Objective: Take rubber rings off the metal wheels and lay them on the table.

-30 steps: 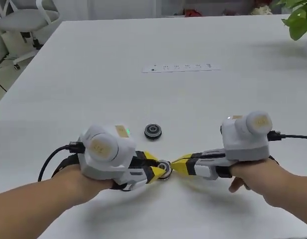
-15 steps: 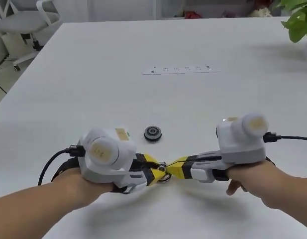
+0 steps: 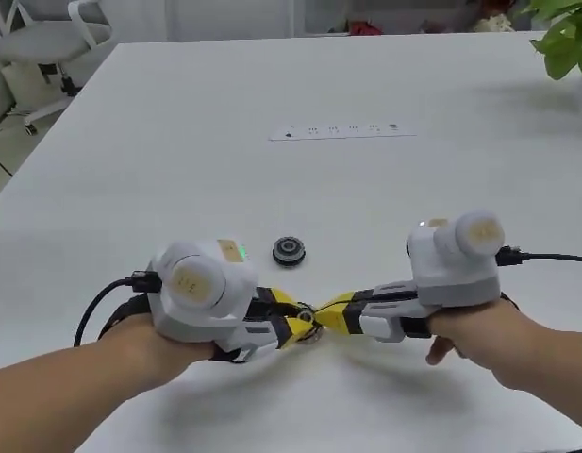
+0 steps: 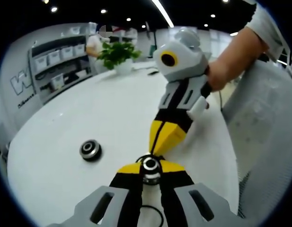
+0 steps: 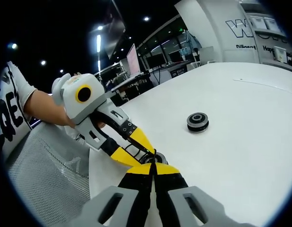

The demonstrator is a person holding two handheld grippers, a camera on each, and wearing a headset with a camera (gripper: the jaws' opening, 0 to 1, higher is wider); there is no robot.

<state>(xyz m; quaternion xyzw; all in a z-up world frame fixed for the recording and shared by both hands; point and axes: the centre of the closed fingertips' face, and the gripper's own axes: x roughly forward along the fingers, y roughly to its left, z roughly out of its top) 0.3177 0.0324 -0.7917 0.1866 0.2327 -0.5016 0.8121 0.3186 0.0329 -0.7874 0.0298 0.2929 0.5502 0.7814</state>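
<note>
The left gripper (image 3: 294,327) has its jaws squeezed tight on a small metal wheel (image 4: 150,165), low over the white table (image 3: 177,142); the right gripper (image 3: 323,319) touches the wheel's edge with its jaws pressed together; a second wheel (image 3: 289,250) lies on the table just behind them.

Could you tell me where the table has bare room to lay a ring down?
Bare table between the loose wheel and the white strip, and left of that wheel. Crowded where the left gripper and right gripper meet at the held wheel.
</note>
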